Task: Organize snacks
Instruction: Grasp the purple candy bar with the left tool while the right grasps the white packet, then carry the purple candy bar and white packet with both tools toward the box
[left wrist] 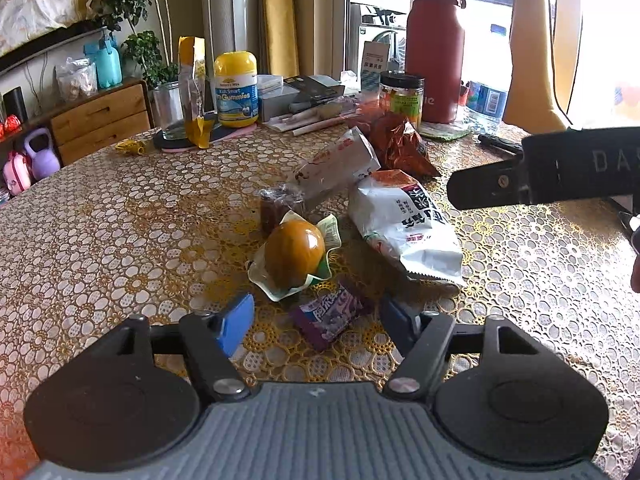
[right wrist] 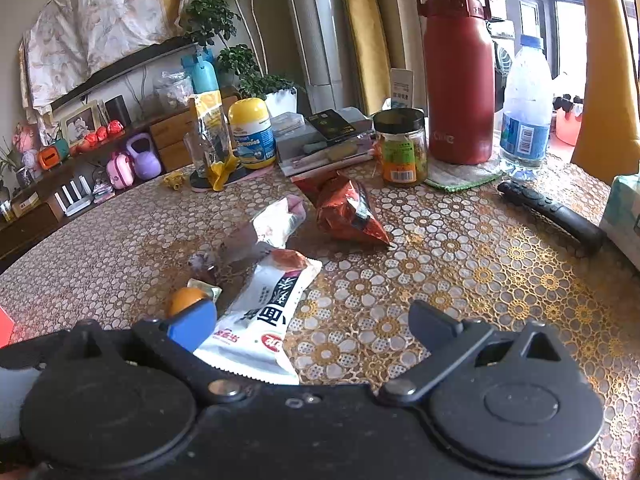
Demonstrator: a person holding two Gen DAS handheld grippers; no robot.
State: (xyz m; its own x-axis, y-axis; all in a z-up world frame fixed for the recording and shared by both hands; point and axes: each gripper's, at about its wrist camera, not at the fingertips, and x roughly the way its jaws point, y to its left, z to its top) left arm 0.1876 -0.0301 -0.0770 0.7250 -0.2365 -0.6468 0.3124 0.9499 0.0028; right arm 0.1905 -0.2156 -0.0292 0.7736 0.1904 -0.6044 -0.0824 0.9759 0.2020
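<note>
We hold the left tool [left wrist: 316, 320] low over the worktop [left wrist: 120, 216], its blue-padded fingers spread wide with nothing gripped. Between the fingertips lies a small purple candy wrapper [left wrist: 328, 316], touching neither pad as far as we can tell. Just ahead of this tool sits a brown egg in clear packaging [left wrist: 294, 254], and beyond it a dark wrapped sweet [left wrist: 276, 206] and a long pale packet [left wrist: 340, 166] lying across the pile. Ahead and to the right of the tool rests a white snack bag with black lettering [left wrist: 404, 224], and farther on a crumpled red foil bag [left wrist: 400, 146].

Our right tool [right wrist: 316, 324] is also spread wide and grips nothing. The white snack bag reaches in between its fingers, its serrated near edge close to the tool's body and nearer the left blue pad [right wrist: 192, 326]. The egg [right wrist: 185, 300] peeks out just behind that pad. Ahead of this tool lies the red foil bag [right wrist: 348, 210], with the pale packet [right wrist: 276, 224] to its left.

Far ahead of both tools stand a red flask [right wrist: 458, 80], a jar with a dark lid [right wrist: 400, 146] and a yellow-capped gummies bottle [right wrist: 252, 132]. A black remote [right wrist: 552, 210] lies ahead to the right.
</note>
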